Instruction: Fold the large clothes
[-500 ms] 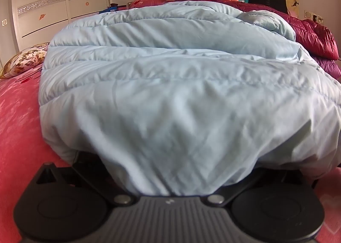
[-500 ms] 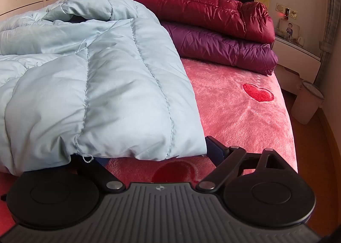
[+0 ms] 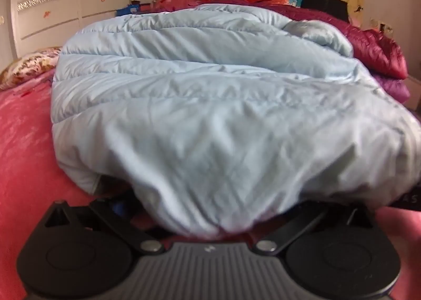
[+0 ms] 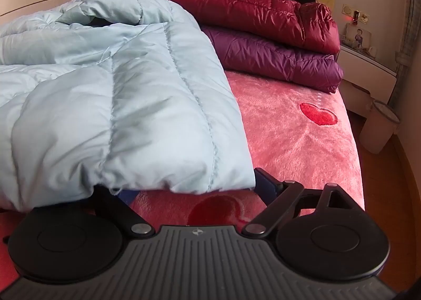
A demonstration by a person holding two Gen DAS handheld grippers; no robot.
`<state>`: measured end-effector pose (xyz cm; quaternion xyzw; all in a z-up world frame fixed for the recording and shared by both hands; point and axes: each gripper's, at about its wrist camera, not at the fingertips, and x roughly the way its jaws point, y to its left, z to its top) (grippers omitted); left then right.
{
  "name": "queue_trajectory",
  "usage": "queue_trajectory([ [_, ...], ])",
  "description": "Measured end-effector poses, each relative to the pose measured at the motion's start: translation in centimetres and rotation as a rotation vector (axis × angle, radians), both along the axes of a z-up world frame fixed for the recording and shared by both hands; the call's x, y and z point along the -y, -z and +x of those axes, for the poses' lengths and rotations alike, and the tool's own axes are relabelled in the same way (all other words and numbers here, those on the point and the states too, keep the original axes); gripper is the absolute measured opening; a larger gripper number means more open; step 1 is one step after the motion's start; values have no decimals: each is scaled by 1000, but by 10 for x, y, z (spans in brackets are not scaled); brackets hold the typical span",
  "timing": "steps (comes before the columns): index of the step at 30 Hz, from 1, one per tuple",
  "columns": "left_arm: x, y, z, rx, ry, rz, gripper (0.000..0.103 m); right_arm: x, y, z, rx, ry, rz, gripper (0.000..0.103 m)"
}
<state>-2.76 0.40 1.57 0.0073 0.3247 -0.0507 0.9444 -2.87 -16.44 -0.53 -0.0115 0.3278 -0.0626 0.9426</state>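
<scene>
Lying across the pink bedspread [image 3: 23,168], the light blue down coat [image 3: 200,105] fills the left wrist view. Its near hem drapes over the left gripper [image 3: 210,210], whose jaws stand spread wide with the fabric bulging between them; the fingertips are hidden under it. In the right wrist view, the coat's corner [image 4: 147,126] covers the left finger of the right gripper [image 4: 194,194], also spread wide, while its right finger [image 4: 265,181] lies bare on the bedspread. Behind, a maroon jacket [image 4: 252,7] sits stacked on a purple jacket [image 4: 279,60].
</scene>
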Motion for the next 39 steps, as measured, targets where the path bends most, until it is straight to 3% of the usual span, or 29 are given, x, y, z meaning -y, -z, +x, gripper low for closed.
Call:
queue_trajectory([
  [7,-24,-23,-49,-46,54,-19,102,16,-15,-31,-28,-17,89,103],
  [11,-56,-42,-85,-70,24,-44,102,15,-30,-58,-45,2,63,103],
  [15,-87,-78,-125,5,-19,-52,102,5,-56,-90,-24,0,16,103],
  [20,-117,-127,-156,115,-66,-17,102,-14,-104,-141,73,-13,-41,103],
  [27,-116,-195,-169,232,-82,70,102,-31,-180,-195,193,-30,-15,103],
  [30,-127,-214,-185,279,-97,119,102,-39,-207,-212,236,-36,-13,103],
  [39,-151,-250,-223,380,-155,139,102,-67,-262,-243,289,-82,-41,103],
])
